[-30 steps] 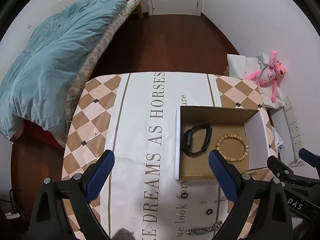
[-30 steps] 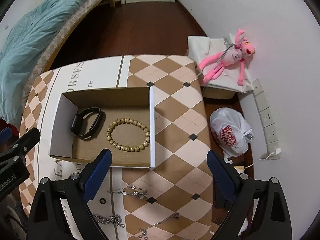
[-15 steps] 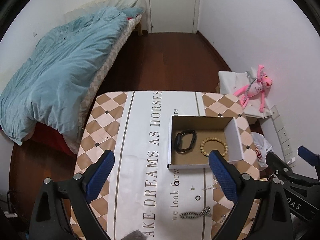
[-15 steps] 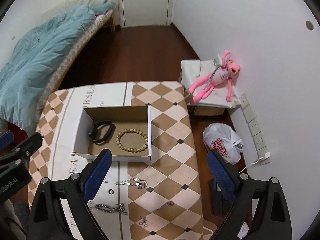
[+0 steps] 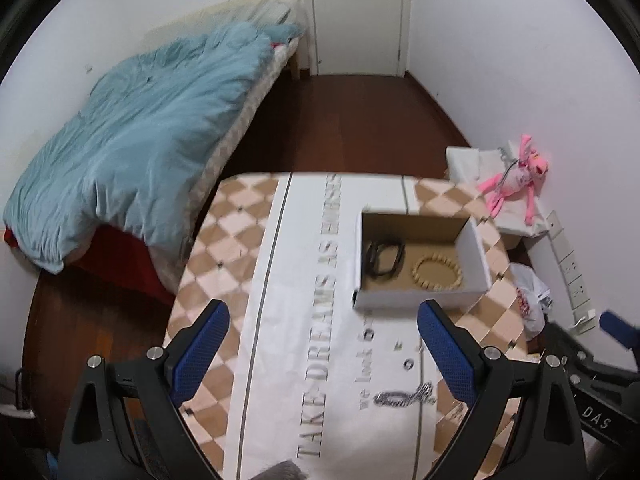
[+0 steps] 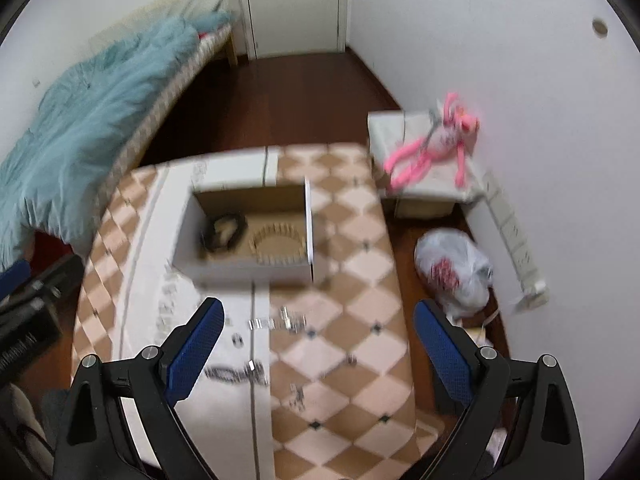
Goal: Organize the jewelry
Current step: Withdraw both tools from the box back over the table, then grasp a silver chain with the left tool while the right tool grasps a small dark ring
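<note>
Left gripper [image 5: 322,336], right gripper [image 6: 318,334]: jaws spread wide, empty. Cardboard box [image 5: 416,298], 1 o'clock: black band [image 5: 384,258], bead bracelet [image 5: 437,273]. Chain [image 5: 404,394], seemingly silver, loose at 5 o'clock.

One cardboard box [image 5: 416,298] sits on the one tabletop [image 5: 280,320]. Inside it lie two pieces: one black band [image 5: 384,258] and one beaded bracelet [image 5: 437,273]. Outside the box, the left wrist view shows one silver chain [image 5: 404,395], one small ring [image 5: 408,364] and one tiny stud-like piece [image 5: 398,346]; the blurred right wrist view shows further thin chains whose number cannot be told. Two claws show, one left claw [image 5: 322,354] and one right claw [image 6: 318,350]. Around the tabletop: one bed [image 5: 132,152], one door [image 5: 360,16], one pink plush toy [image 5: 516,180], one plastic bag [image 6: 456,272].
</note>
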Motion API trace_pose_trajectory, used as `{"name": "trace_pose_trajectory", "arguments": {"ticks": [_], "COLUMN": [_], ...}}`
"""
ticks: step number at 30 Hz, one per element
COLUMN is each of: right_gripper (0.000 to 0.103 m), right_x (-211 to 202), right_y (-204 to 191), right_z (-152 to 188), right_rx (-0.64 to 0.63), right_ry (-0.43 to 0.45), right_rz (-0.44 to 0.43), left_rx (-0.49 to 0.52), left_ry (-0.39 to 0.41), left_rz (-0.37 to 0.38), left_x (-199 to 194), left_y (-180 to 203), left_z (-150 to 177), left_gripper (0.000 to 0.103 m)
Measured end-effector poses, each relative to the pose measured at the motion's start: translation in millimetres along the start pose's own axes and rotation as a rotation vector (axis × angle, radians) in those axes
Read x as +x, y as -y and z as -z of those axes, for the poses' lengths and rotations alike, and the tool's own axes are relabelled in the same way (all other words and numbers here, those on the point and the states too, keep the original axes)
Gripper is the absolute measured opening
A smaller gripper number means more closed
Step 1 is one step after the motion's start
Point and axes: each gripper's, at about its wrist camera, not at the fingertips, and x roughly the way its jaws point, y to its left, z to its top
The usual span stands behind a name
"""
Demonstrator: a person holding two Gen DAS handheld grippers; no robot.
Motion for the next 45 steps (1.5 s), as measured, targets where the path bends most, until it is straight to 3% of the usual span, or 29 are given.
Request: {"name": "trace_pose_trajectory", "arguments": {"ticks": [5, 7, 9, 13, 20, 23, 24, 34, 37, 42, 45], "right_gripper": [0.095, 0.082, 0.078, 0.061, 0.058, 0.028, 0.011, 0.011, 0.011, 0.011, 0.011], "right_x": [52, 75, 98, 135, 151, 151, 150, 128, 125, 127, 128], "right_y": [28, 44, 55, 64, 55, 48, 47, 79, 86, 91, 92], "right_z": [43, 57, 70, 84, 91, 93, 95, 105, 107, 110, 111], "right_rx": [0.092, 0.143, 0.181, 0.224, 0.177, 0.142, 0.134, 0.265, 0.283, 0.296, 0.299], "right_ry": [-0.133, -0.168, -0.198, -0.215, -0.11, -0.066, -0.052, -0.028, -0.036, -0.054, -0.061], "right_rz": [-0.027, -0.026, -0.024, -0.03, 0.037, 0.061, 0.052, -0.091, -0.105, -0.11, -0.114], "left_rx": [-0.01, -0.008, 0.011, 0.03, 0.04, 0.049, 0.058, 0.232, 0.266, 0.309, 0.333], "left_ry": [-0.077, -0.109, -0.136, -0.187, -0.223, -0.233, -0.235, -0.216, -0.214, -0.22, -0.211], "left_rz": [-0.034, -0.042, -0.06, -0.066, -0.059, -0.046, -0.042, 0.057, 0.076, 0.121, 0.148], "left_x": [34, 48, 65, 90, 112, 113, 114, 111, 118, 127, 126], "left_y": [-4, -1, 4, 12, 20, 26, 30, 86, 98, 115, 121], "left_z": [35, 48, 62, 80, 97, 103, 104, 114, 113, 113, 112], "left_gripper": [0.096, 0.096, 0.096, 0.096, 0.096, 0.096, 0.096, 0.095, 0.088, 0.054, 0.02]}}
